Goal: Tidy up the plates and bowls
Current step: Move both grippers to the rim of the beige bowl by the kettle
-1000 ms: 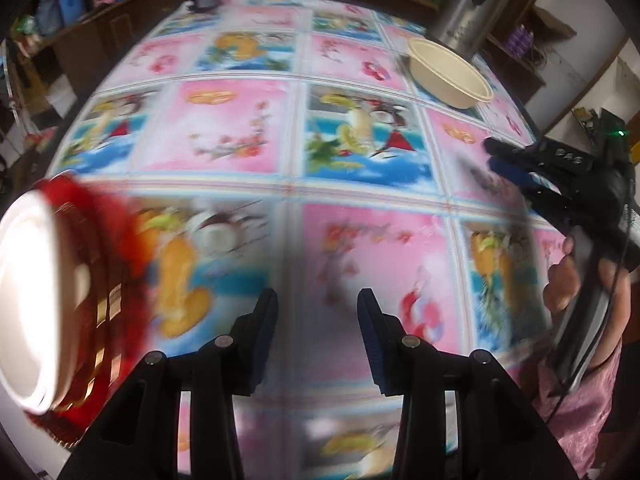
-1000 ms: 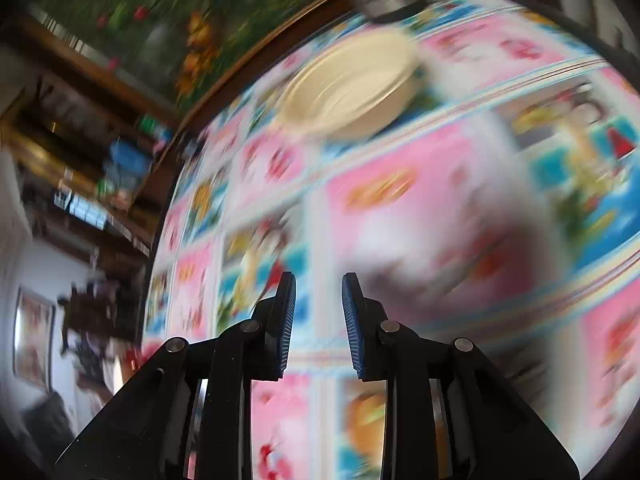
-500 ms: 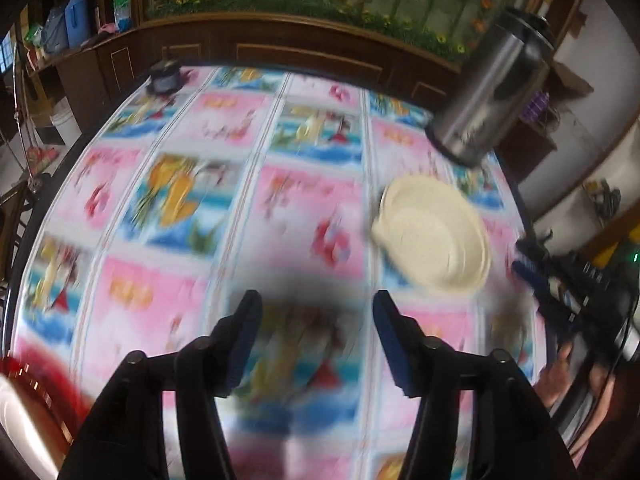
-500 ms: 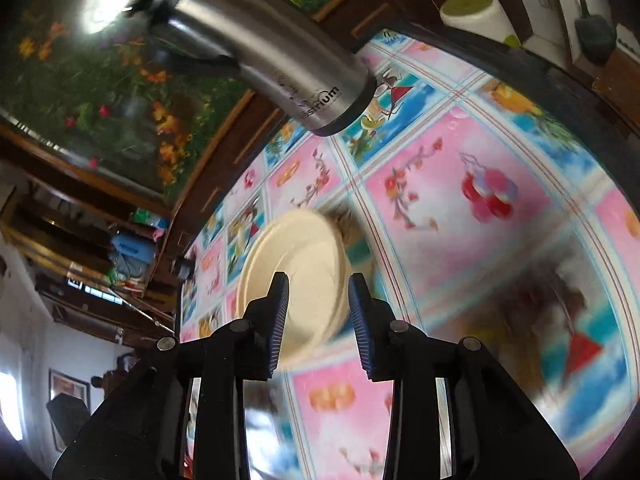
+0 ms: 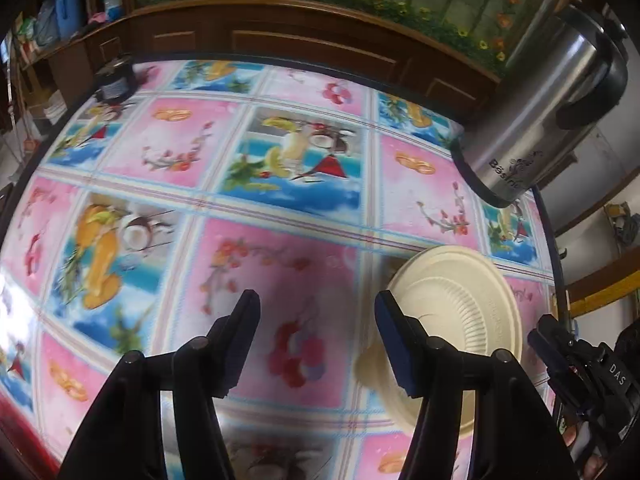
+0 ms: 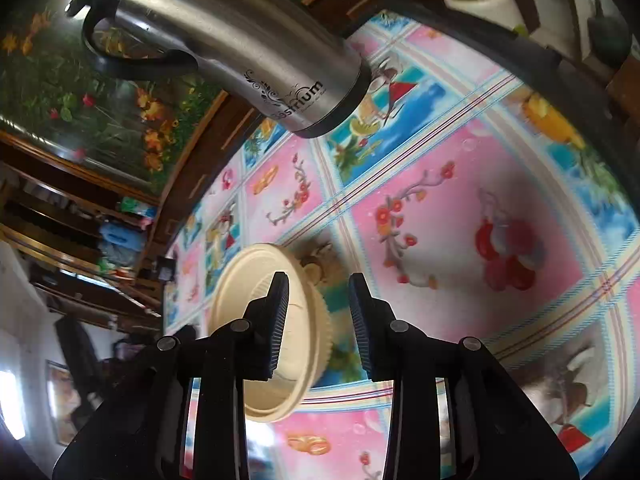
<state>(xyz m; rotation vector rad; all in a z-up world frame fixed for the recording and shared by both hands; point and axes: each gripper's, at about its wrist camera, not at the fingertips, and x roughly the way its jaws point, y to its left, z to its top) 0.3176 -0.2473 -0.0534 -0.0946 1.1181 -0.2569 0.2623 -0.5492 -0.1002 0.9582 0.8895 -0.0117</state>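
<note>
A cream bowl (image 5: 460,312) sits on the picture-print tablecloth (image 5: 248,248) near the table's right side. In the right wrist view the cream bowl (image 6: 248,280) lies just ahead, its near rim between my open right fingers. My right gripper (image 6: 318,292) is open and holds nothing; it also shows at the far right of the left wrist view (image 5: 560,352). My left gripper (image 5: 316,308) is open and empty above the cloth, its right finger (image 5: 394,332) close beside the bowl's left rim.
A tall steel thermos jug (image 5: 544,112) stands behind the bowl at the table's back right, also in the right wrist view (image 6: 240,44). A small dark jar (image 5: 116,80) stands at the back left. A wooden cabinet (image 5: 304,40) runs behind the table.
Both grippers have moved toward the cream bowl, which now lies closer in both views. The red and gold dish seen at the left a second ago has left the view.
</note>
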